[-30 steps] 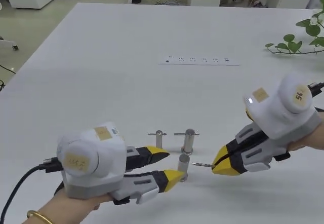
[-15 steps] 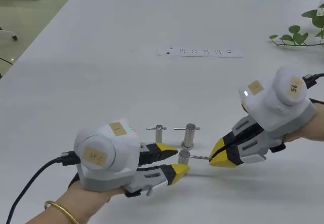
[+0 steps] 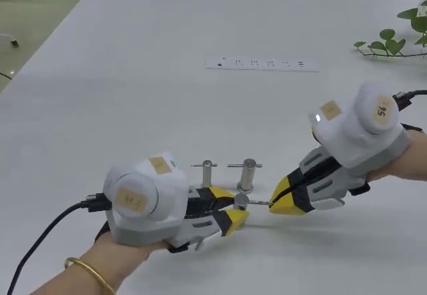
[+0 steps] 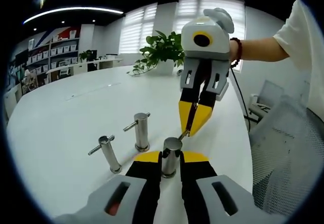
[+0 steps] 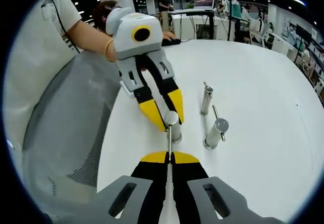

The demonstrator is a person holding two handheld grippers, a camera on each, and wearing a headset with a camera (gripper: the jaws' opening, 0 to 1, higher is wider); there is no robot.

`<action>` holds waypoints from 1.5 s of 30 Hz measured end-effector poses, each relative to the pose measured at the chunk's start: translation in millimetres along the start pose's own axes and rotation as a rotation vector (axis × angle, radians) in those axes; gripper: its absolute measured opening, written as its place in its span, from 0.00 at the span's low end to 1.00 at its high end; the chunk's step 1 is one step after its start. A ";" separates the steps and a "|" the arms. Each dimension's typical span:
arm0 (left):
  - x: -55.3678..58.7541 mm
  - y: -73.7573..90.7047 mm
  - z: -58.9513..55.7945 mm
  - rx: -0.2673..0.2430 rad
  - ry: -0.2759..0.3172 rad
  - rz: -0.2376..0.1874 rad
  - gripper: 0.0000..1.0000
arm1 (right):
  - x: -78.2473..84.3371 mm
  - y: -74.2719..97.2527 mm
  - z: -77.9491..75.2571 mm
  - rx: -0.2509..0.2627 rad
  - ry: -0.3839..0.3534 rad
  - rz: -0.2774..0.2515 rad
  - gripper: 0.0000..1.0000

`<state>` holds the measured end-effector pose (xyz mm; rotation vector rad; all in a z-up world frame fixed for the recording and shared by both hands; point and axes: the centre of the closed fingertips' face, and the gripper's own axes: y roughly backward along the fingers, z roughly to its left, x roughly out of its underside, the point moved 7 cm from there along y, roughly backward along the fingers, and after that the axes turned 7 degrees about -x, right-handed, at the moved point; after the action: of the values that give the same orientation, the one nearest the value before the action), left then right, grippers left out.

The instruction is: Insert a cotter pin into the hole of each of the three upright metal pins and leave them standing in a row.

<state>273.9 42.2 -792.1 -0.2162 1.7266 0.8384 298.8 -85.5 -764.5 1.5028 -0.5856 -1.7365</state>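
Observation:
Three upright metal pins stand near the table's front edge. The two far ones (image 3: 207,172) (image 3: 247,174) each carry a cotter pin through the top. My left gripper (image 3: 237,208) is shut on the near metal pin (image 3: 241,201), seen between its jaws in the left gripper view (image 4: 171,155). My right gripper (image 3: 272,205) comes in from the right, shut on a thin cotter pin (image 3: 259,203). In the right gripper view the cotter pin (image 5: 169,140) runs straight out from the jaws and its tip touches the top of the near pin (image 5: 172,120).
A white power strip (image 3: 261,64) lies mid-table beyond the pins. Green plant leaves (image 3: 393,41) hang over the far right edge. The white table (image 3: 133,95) stretches bare to the left and back. A cable (image 3: 47,231) trails from my left gripper.
My left gripper has closed in around the near pin. My right gripper has moved left, bringing the cotter pin's tip from a short gap away up to the pin's top.

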 end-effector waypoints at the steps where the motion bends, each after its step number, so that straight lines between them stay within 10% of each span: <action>1: 0.1 0.0 0.0 0.001 0.000 -0.001 0.12 | -0.4 -0.5 -0.2 0.001 0.003 0.002 0.03; 45: 3.8 -2.1 3.1 0.045 0.029 -0.001 0.13 | -23.5 -19.2 -8.9 -0.034 0.077 0.038 0.05</action>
<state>276.2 43.7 -796.8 -0.1995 1.7706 0.7981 303.4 -54.2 -766.1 1.5186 -0.5394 -1.6439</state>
